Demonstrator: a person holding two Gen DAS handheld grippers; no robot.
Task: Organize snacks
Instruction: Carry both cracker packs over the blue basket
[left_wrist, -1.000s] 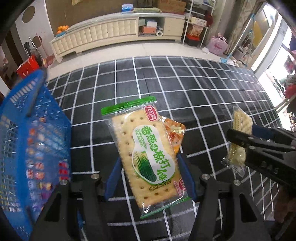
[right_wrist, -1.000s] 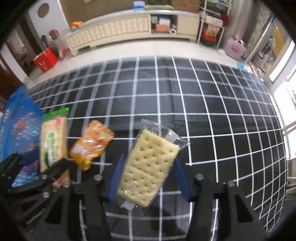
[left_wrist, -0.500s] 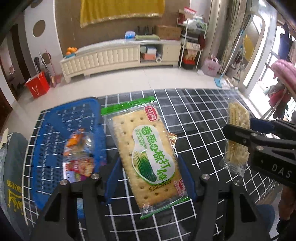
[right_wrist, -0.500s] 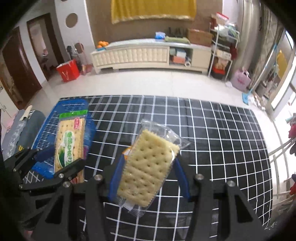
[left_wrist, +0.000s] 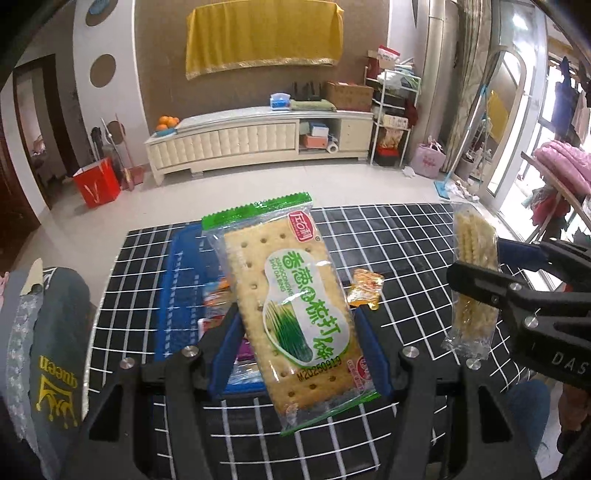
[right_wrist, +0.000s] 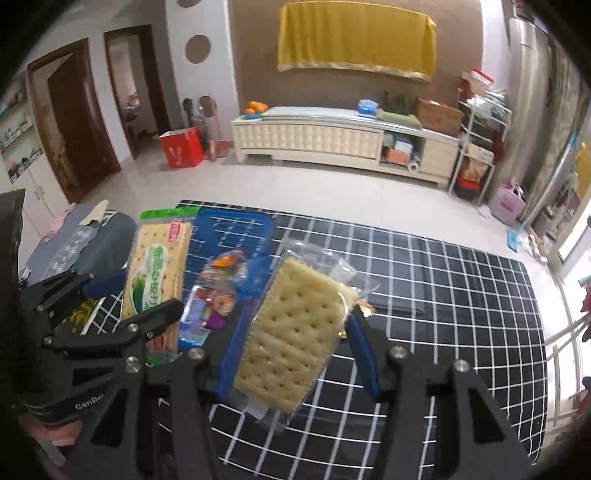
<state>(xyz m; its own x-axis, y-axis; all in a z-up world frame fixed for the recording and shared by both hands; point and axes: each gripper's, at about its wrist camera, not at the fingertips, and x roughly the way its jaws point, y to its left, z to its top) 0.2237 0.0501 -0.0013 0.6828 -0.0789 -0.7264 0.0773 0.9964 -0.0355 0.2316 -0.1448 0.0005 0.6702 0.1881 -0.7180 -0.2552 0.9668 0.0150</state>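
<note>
My left gripper (left_wrist: 297, 341) is shut on a green-labelled cracker packet (left_wrist: 291, 306), held up well above the black checked mat (left_wrist: 399, 236). My right gripper (right_wrist: 295, 341) is shut on a clear packet of plain crackers (right_wrist: 295, 332), also raised. Each gripper shows in the other's view: the right one (left_wrist: 476, 280) at the right with its crackers (left_wrist: 474, 277) edge-on, the left one (right_wrist: 147, 306) at the left with the green packet (right_wrist: 157, 273). A blue basket (left_wrist: 181, 291) (right_wrist: 232, 229) with several snack packets lies on the mat below. A small orange packet (left_wrist: 364, 288) lies beside it.
A grey cushion printed "queen" (left_wrist: 48, 332) sits left of the mat. Beyond the mat are pale floor tiles, a long cream cabinet (left_wrist: 258, 136), a red box (left_wrist: 96, 181) and a cluttered rack (left_wrist: 391, 110). A person's hand (right_wrist: 48, 432) holds the left gripper.
Both grippers have risen and tilted up with their cracker packets still held. The basket and mat now look smaller and farther below, and the room's back wall has come into view.
</note>
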